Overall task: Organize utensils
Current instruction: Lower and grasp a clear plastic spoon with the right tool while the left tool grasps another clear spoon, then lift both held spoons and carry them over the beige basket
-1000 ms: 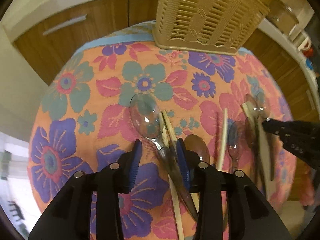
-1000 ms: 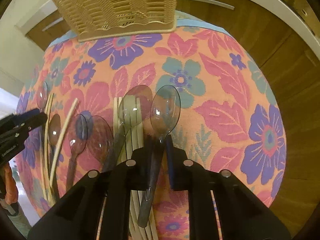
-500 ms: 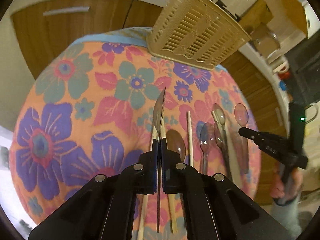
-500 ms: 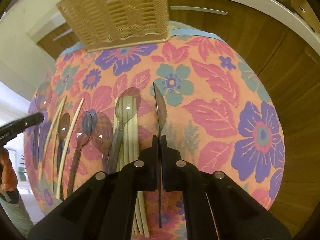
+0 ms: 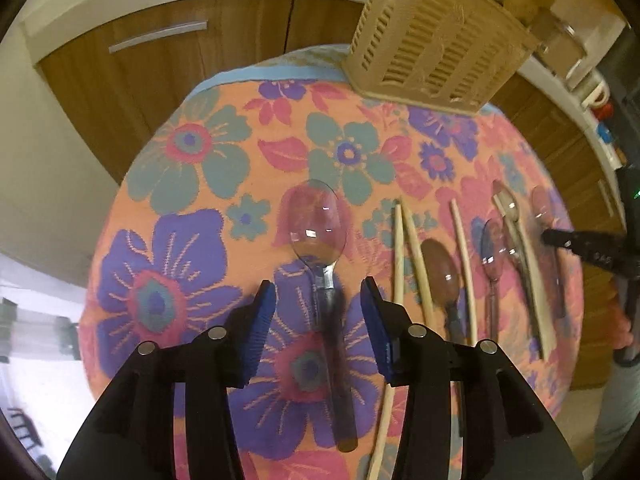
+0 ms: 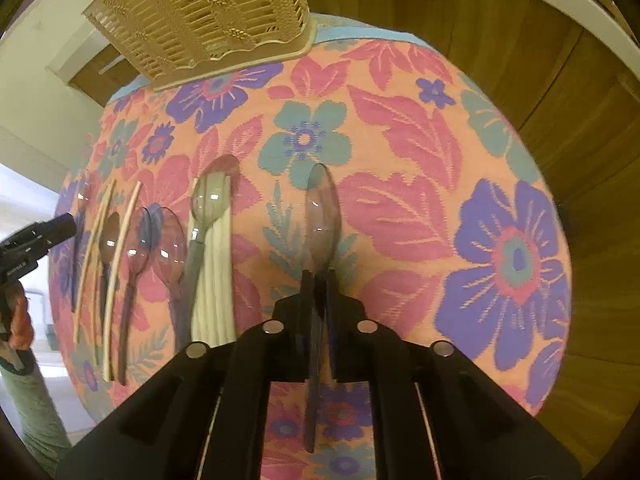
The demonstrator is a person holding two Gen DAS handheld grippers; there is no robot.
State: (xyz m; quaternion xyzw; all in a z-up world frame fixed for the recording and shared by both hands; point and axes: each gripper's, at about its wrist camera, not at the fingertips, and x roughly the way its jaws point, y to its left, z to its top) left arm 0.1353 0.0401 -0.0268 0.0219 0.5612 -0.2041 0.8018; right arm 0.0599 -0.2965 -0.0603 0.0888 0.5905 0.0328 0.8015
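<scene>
My left gripper (image 5: 318, 300) is open. A clear plastic spoon (image 5: 320, 236) lies flat on the flowered cloth between its blue pads, apart from both. My right gripper (image 6: 318, 280) is shut on the handle of another clear spoon (image 6: 322, 216), whose bowl points away from me. To the right in the left wrist view lie chopsticks (image 5: 412, 248) and several more spoons (image 5: 442, 272). In the right wrist view these spoons (image 6: 170, 240) and chopsticks (image 6: 120, 248) lie in a row at the left, with one spoon on a pale bundle of chopsticks (image 6: 214, 276).
A beige slotted utensil basket (image 5: 436, 40) stands at the far edge of the table and also shows in the right wrist view (image 6: 200, 12). Wooden cabinet doors (image 5: 168, 68) stand behind the table. The round table drops off on all sides.
My left gripper has opened and let go of its spoon, which now lies flat left of the chopsticks. My right gripper stays shut on its spoon and has come down toward the cloth.
</scene>
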